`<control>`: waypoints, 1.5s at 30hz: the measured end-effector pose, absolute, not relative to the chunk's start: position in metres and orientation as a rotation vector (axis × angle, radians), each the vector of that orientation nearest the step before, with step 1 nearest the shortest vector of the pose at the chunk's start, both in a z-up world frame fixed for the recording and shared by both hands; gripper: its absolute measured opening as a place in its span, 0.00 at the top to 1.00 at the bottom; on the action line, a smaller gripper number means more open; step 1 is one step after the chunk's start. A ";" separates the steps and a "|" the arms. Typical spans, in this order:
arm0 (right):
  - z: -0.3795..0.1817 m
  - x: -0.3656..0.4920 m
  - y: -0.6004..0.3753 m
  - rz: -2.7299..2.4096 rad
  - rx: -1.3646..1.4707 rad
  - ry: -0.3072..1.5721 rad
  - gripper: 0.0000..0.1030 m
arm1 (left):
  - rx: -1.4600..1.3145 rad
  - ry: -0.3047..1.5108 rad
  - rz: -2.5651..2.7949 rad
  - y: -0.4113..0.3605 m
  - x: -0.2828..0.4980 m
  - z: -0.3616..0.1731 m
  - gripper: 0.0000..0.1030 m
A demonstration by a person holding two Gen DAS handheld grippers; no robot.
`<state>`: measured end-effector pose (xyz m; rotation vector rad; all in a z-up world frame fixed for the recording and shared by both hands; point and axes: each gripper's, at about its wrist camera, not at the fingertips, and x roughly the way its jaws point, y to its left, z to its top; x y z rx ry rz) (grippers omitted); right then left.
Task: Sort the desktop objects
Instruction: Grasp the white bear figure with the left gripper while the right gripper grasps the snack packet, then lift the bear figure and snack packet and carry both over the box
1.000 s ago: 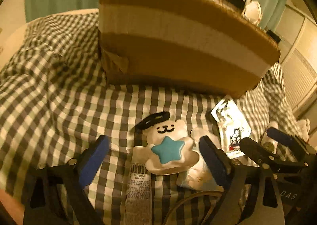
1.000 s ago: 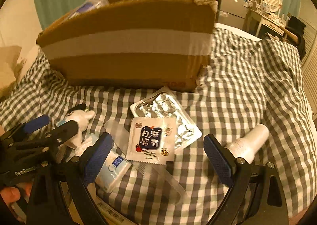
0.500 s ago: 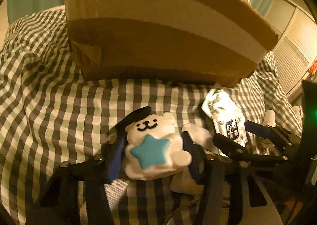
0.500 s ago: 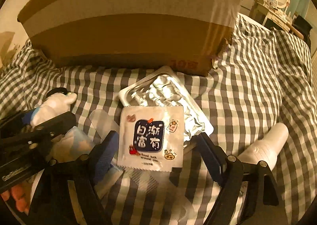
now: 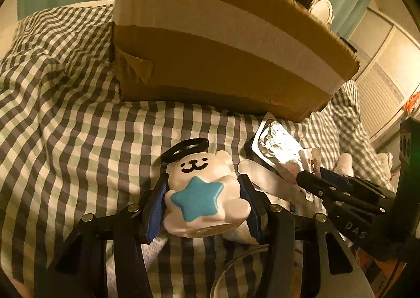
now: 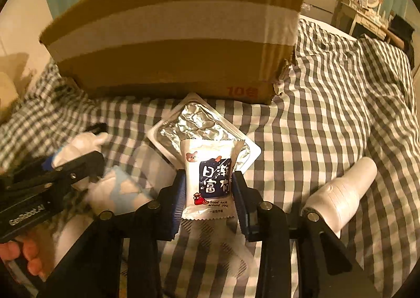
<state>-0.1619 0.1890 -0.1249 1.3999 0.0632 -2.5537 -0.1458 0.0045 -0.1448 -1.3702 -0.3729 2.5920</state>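
A dim, amber-lit bedroom: a checked bedspread [image 5: 65,124] carries everything, and a cardboard box [image 5: 223,56] with a pale tape band stands toward its far edge, green curtains behind.

Left first. A second ago the left gripper [image 5: 203,208] stood wide around the white bear toy [image 5: 202,193] with the blue star; its jaws have since closed, and the blue pads now press both flanks of the toy. The toy sits in front of the box, roughly mid-spread, and looks lifted slightly clear of the cloth, though I cannot be sure. The left gripper points steeply down and forward, toward the box wall.

Just right of the toy lies a foil blister tray [image 6: 199,124], one corner almost reaching the foot of the box. Over its near corner the white sachet [image 6: 207,179] with the dark blue label is now pinched between the right gripper [image 6: 208,198]; those jaws have just been closing, from wide apart to a narrow hold, and the sachet bows between the pads. This gripper also tilts steeply down, beside the left one.

Farther right, a white bottle [image 6: 341,193] lies on its side, untouched.

Both picks look secured, so the likely next step is carrying each over the box rim.
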 end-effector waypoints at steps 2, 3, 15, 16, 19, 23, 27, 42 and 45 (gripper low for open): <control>-0.118 -0.157 0.191 -2.561 1.380 0.054 0.67 | -1.349 -0.379 2.600 0.003 -0.142 -0.139 0.48; -0.115 -0.164 0.194 -2.562 1.372 0.046 0.67 | -1.336 -0.378 2.605 0.002 -0.139 -0.136 0.48; -0.074 -0.141 0.187 -2.593 1.266 -0.002 0.67 | -1.194 -0.347 2.672 0.005 -0.117 -0.096 0.48; -0.070 -0.138 0.186 -2.597 1.255 0.001 0.67 | -1.182 -0.343 2.678 0.006 -0.116 -0.093 0.48; -0.056 -0.129 0.187 -2.609 1.217 0.013 0.67 | -1.148 -0.331 2.692 0.009 -0.111 -0.082 0.48; -0.040 -0.119 0.187 -2.620 1.172 0.021 0.67 | -1.120 -0.333 2.705 0.007 -0.105 -0.071 0.48; -0.028 -0.111 0.187 -2.628 1.139 0.025 0.67 | -1.093 -0.325 2.719 0.009 -0.101 -0.061 0.48; 0.014 -0.101 0.180 -2.639 1.012 0.043 0.67 | -0.965 -0.238 2.769 0.017 -0.098 -0.012 0.48; 0.022 -0.102 0.178 -2.640 0.984 0.051 0.67 | -0.937 -0.220 2.777 0.018 -0.101 -0.001 0.48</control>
